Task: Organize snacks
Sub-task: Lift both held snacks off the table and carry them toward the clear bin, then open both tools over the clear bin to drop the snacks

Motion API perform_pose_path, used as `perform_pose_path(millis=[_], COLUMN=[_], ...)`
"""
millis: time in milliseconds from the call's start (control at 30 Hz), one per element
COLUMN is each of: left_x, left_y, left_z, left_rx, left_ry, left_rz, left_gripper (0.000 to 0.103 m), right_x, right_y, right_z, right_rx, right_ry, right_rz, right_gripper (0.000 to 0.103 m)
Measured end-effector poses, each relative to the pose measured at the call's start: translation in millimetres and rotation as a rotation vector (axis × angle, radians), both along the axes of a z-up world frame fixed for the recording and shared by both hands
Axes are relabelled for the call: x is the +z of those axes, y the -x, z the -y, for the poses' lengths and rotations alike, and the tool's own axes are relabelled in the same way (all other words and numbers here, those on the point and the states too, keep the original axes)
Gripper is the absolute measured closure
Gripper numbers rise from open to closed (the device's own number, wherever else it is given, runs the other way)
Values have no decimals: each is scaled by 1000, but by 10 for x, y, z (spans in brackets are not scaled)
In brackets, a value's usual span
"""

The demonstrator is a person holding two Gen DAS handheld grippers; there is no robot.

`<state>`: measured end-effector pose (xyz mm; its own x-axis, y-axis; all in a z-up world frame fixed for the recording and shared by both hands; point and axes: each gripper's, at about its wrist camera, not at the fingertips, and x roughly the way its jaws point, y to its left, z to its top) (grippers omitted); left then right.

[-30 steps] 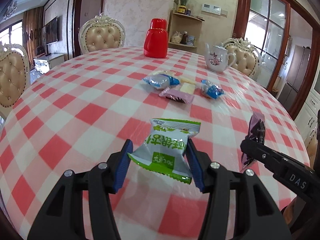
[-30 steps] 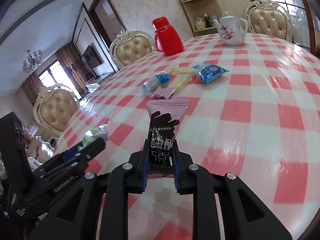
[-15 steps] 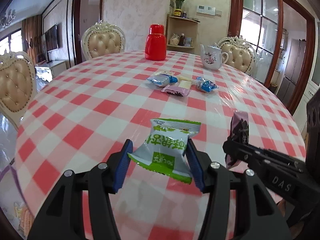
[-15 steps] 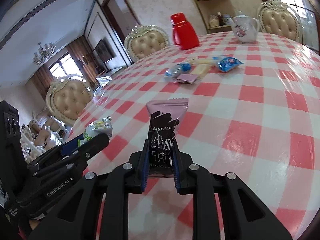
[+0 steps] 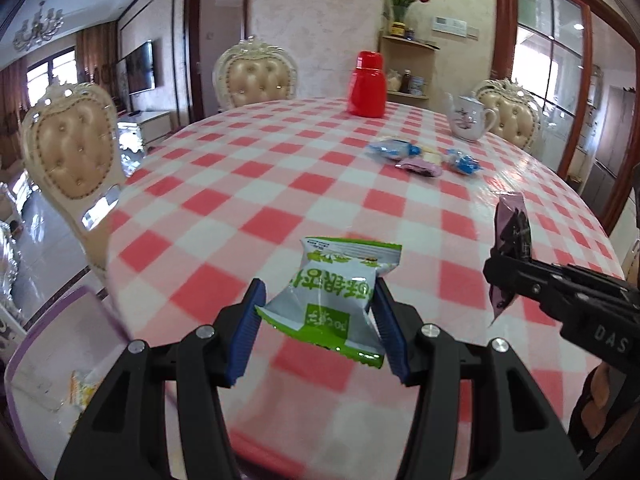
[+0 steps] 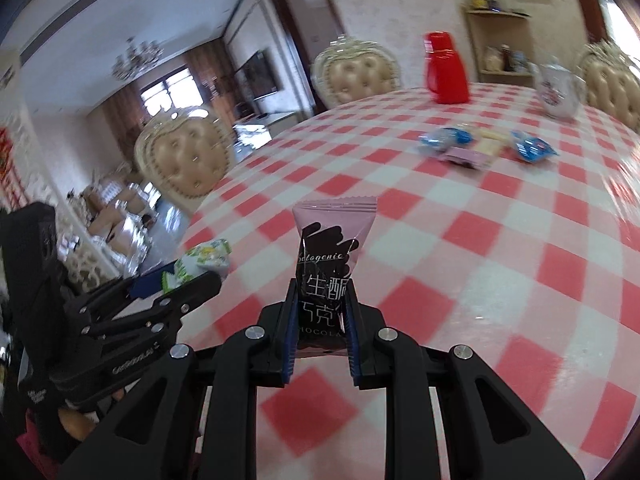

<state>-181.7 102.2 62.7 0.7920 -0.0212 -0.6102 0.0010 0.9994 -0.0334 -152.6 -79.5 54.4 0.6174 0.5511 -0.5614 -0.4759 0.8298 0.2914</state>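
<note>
My left gripper [image 5: 318, 300] is shut on a green and white snack packet [image 5: 332, 294], held above the near edge of the checked table [image 5: 248, 184]. The right gripper [image 6: 319, 294] is shut on a pink and black chocolate packet [image 6: 328, 264] that stands upright between its blue pads. Each gripper shows in the other's view: the right gripper [image 5: 500, 268] with its pink packet [image 5: 514, 236] at the right, the left gripper [image 6: 192, 280] with the green packet [image 6: 204, 258] at the left. Several more wrapped snacks [image 5: 420, 156] [image 6: 480, 146] lie in a cluster further out on the table.
A red flask [image 5: 367, 84] and a white teapot [image 5: 468, 118] stand at the table's far side. Padded chairs [image 5: 68, 148] ring the table. Below the table's near left edge sits a purple-rimmed box [image 5: 60, 344] with a yellow packet [image 5: 82, 390] inside.
Both grippers have drawn back towards the table's near left edge with their packets; the snack cluster looks further away, and the purple-rimmed box has come into the left wrist view.
</note>
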Motion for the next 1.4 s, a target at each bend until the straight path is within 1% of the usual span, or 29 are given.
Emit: perform_pose_path(millis=[100,167,367,500,667,833,933,1100,1167,1200,1233,1267,1300,1333,1400], left_x=[-14,-17,-24,-42,-51,-56,-65,-112,-136,-154,-158,-157,-153,-148,-149], left_y=[89,120,106,114,151,191,211,192,178,160,158,158,165,171,164], left_z=[-212,-362,-689,-966,-1325,-1624,-1751,-1789,-1784,-1786,-1795,-1809,-1814,-1818,-1820], left_rx=[37,63,121,167,232,298,330,331,332,335,342,357,370,379,382], left_ry=[0,5,13,6,-10,-60,-80,-84,-86,-84,-81,-82,-86,-92,-91], left_rz=[-1,-5,-14,-35,-59,-84,-92,-113,-122,-130,-134,-135,-130,-128,-132], left_gripper=[49,49,48,48,48,48,48,47,46,43,32,24,19,18,17], right_x=[6,-2,-53,-59,-92,-189,-261,-328,-341,-338,-333,-330,-321,-308,-294], right_y=[123,214,416,546,675,883,964,1083,1103,1103,1088,1074,1041,1011,949], right_z=[-275,-472,-952,-1224,-1533,-1866,-1988,-2101,-2117,-2110,-2097,-2087,-2059,-2020,-1961], right_rx=[74,120,225,288,368,477,521,592,601,608,605,598,584,572,555], right_ry=[20,51,115,151,186,234,255,277,275,262,249,240,227,212,194], right_rz=[9,20,34,46,47,59,59,54,54,45,34,26,16,11,1], right_gripper=[82,82,82,82,82,82,82,82,82,81,76,67,61,52,51])
